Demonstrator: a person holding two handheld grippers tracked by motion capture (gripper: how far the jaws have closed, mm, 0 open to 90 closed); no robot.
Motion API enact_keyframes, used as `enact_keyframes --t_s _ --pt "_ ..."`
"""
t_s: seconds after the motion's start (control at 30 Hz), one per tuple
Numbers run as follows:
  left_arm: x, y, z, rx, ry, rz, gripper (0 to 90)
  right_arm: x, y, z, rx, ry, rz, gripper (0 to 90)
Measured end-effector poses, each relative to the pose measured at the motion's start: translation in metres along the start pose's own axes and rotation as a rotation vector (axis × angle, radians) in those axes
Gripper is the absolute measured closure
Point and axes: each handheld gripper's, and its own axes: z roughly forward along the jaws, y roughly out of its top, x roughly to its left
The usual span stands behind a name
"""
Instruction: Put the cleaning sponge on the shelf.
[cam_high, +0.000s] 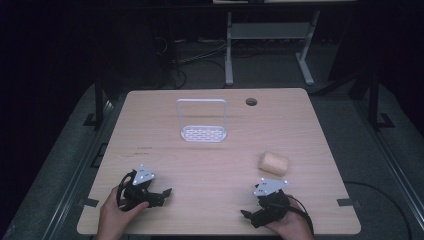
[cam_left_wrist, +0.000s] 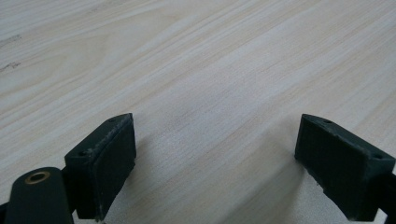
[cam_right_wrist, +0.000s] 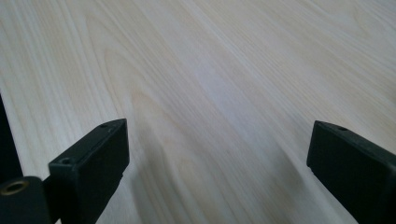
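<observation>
The tan sponge (cam_high: 273, 163) lay just beyond the right hand-held gripper (cam_high: 251, 215), far from the left hand-held gripper (cam_high: 162, 194); both gaped wide, empty.

No legible text, label, brand or number anywhere. Two short dark marks on the desk (cam_high: 210, 165) surface, left of centre in the high view, could be print, but are too small and blurred to read.
</observation>
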Motion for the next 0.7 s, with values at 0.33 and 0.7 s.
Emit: enact_keyframes --t_s 0.33,0.7 --pt "0.000 0.000 0.000 0.000 0.000 0.000 11.8 -0.009 -0.008 -0.014 -0.006 -0.005 0.009 6.0" --pt "0.000 0.000 0.000 0.000 0.000 0.000 11.8 -0.018 -0.015 -0.027 -0.005 -0.022 0.043 6.5"
